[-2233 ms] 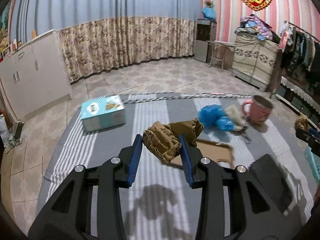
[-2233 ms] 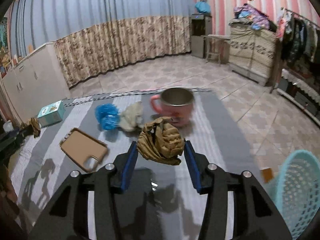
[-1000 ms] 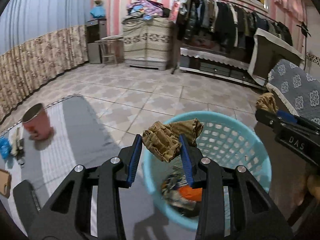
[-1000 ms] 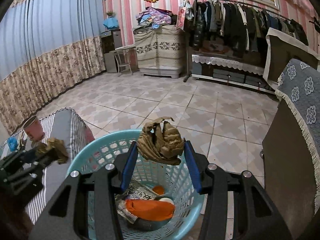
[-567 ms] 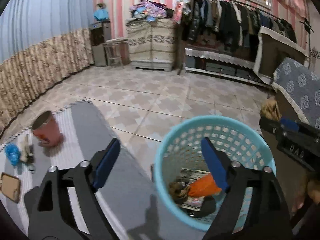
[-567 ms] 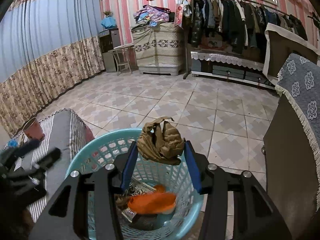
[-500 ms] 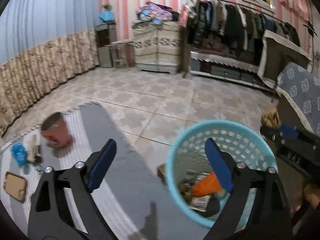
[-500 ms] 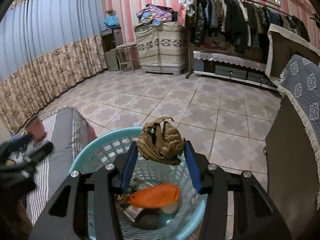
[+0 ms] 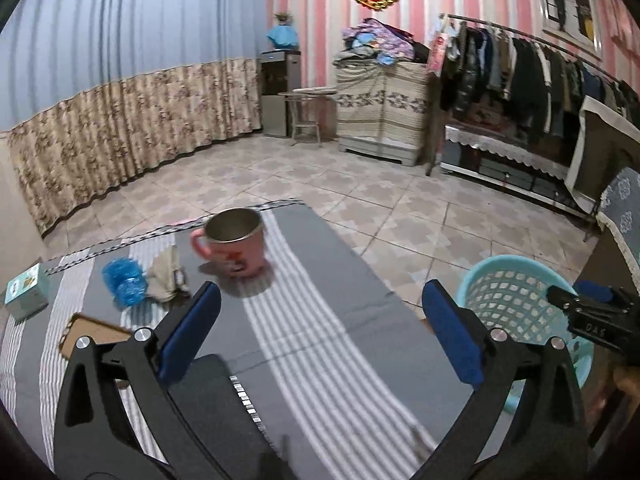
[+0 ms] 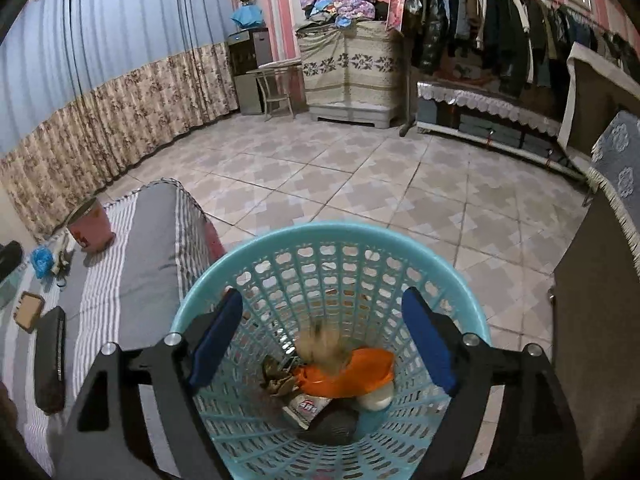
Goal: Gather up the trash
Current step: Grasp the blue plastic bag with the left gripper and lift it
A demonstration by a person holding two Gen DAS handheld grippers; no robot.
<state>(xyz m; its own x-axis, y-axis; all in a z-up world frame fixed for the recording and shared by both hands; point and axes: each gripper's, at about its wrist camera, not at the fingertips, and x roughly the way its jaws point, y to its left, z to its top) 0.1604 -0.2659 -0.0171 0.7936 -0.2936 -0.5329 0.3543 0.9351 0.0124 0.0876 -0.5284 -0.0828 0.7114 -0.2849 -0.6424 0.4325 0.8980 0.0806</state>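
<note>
— Right claw (image 10: 322, 344) is seen spread wide over the turquoise lattice plastic basket (image 10: 472, 312); a blurred tan crumpled scrap (image 10: 320, 346) is seen falling inside.

— Left claw (image 9: 320, 332) is likewise spread, empty, faced toward the grey striped tabletop (image 9: 320, 320); the blue crumpled wrapper (image 9: 122, 282) is judged next to be grasped.

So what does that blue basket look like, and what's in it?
The basket is a round, light-blue plastic bin with walls full of little holes. It stands upright on the tiled floor, close beside the striped table. Inside lie an orange piece, brown crumpled scraps, a printed wrapper, something white and something dark. A blurry tan wad is over the pile. The open right gripper is above the rim.
</note>
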